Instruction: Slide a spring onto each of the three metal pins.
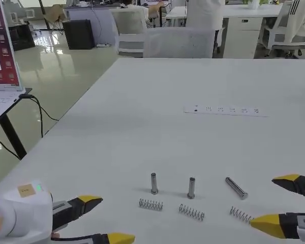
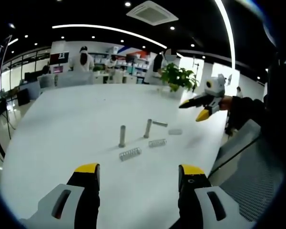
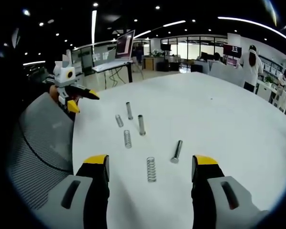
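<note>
1. The left gripper [image 1: 105, 218] hangs low over the near edge of the table [image 1: 142, 127]. Its yellow-tipped jaws are spread apart with nothing between them.
2. The right gripper [image 1: 277, 201] hovers on the other side, jaws wide and empty. The right spring [image 1: 240, 214] lies just beside its lower tip, so I'd guess that one gets picked first.
3. The left pin [image 1: 153, 183] and the middle pin [image 1: 191, 187] stand upright on their heads. Set like that, each looks ready to take a spring dropped over its top.
4. The third pin [image 1: 236, 187] lies on its side, angled away to the right. It will probably need standing up or holding before a spring can be pushed along it.
5. The left spring [image 1: 151, 204] and the middle spring [image 1: 191, 212] lie flat just in front of the two upright pins, near them but not touching. Each seems laid out beside its own pin so the reach is short.
6. No pin wears a spring, so the job looks unstarted.
7. These thin coils could roll or squash, so a light pinch across the middle seems wise.
</note>
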`<action>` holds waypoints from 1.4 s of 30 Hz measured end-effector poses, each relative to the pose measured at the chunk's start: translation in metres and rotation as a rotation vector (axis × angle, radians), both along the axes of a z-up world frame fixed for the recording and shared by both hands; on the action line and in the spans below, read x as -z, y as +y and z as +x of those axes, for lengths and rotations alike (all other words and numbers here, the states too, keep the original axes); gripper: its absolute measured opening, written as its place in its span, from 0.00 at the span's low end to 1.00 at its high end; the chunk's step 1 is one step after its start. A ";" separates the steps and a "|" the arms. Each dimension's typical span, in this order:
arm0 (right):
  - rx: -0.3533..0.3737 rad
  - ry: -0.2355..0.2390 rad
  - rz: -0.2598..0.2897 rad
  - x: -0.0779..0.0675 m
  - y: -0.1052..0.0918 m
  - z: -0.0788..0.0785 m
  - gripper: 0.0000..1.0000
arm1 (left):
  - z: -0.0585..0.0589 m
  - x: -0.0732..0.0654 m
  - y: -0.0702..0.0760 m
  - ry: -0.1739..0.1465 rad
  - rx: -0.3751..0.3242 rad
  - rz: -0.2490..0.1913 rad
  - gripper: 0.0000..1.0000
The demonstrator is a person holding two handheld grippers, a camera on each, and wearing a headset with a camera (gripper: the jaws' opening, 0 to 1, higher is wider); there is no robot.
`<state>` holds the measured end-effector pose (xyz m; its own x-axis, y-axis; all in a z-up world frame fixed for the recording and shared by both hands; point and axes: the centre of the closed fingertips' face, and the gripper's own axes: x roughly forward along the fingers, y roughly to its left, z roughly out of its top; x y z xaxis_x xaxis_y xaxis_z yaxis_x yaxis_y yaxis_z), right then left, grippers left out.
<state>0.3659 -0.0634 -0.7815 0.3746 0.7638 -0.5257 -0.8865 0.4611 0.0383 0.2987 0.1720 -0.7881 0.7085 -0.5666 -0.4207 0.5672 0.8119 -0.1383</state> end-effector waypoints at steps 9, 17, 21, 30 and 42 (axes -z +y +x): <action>0.005 -0.012 -0.003 -0.005 0.000 0.009 0.69 | 0.000 -0.005 0.000 -0.011 -0.001 0.001 0.62; 0.011 -0.027 -0.012 -0.011 0.002 0.022 0.67 | -0.002 -0.018 0.000 -0.036 -0.001 -0.003 0.62; 0.016 -0.035 -0.019 -0.014 0.003 0.029 0.65 | -0.005 -0.027 -0.003 -0.053 0.005 -0.005 0.62; 0.022 -0.046 -0.068 -0.013 0.010 0.046 0.58 | -0.011 -0.046 -0.016 -0.090 0.034 0.001 0.62; 0.038 -0.012 -0.169 0.003 0.024 0.070 0.45 | -0.011 -0.047 -0.016 -0.098 0.036 0.011 0.61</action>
